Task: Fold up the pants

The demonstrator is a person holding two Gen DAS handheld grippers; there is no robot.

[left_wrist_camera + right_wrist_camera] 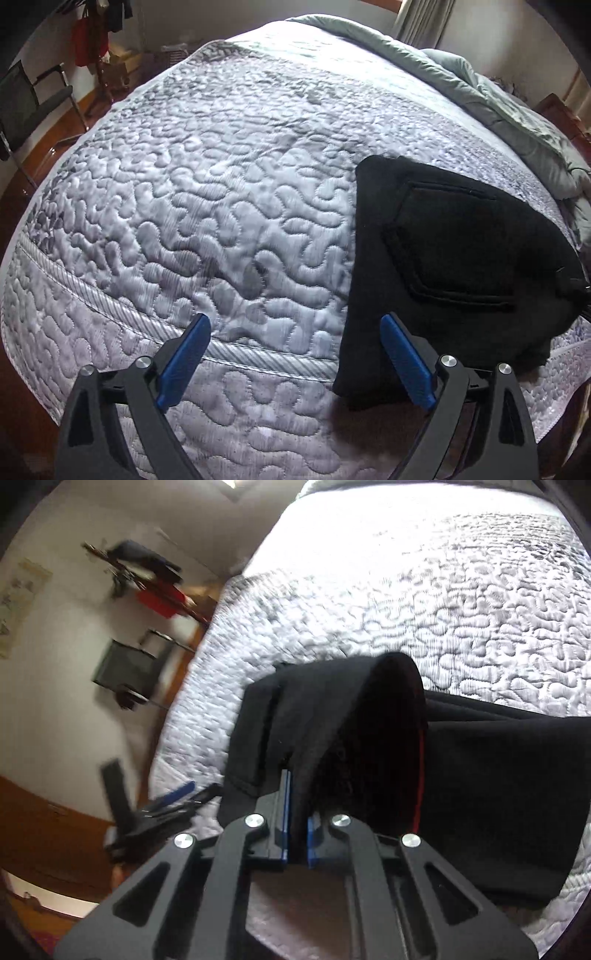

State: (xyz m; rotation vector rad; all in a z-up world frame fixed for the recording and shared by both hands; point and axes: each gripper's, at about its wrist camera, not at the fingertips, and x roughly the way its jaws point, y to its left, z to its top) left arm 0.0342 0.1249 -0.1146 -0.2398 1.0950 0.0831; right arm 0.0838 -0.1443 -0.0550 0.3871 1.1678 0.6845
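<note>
Your left gripper, black-armed with blue ribbed pads, hangs over the near edge of the pale grey quilted mattress cover with its jaws spread wide and nothing between them; the left pad sits above the striped piping band that runs along the mattress edge, and the right pad overlaps the near left border of the black fleece pants without pressing on them. From this view the pants lie folded into a compact dark slab on the right side of the bed, near the front edge, with a stitched five-sided back pocket facing up. Behind them a bunched grey-green duvet lies along the far right side of the bed. Your right gripper is clamped tight on a thick fold of the same black pants, the blue pads pinching the cloth between them; the pinched part is lifted off the bed and curls over in front of the camera, showing a fuzzy dark inside and a thin red line along its edge, while the rest of the garment trails off to the right onto the quilting. In the right wrist view your other gripper shows blurred at the lower left, beside the mattress edge, and a black mesh chair stands on the wooden floor beyond
</note>
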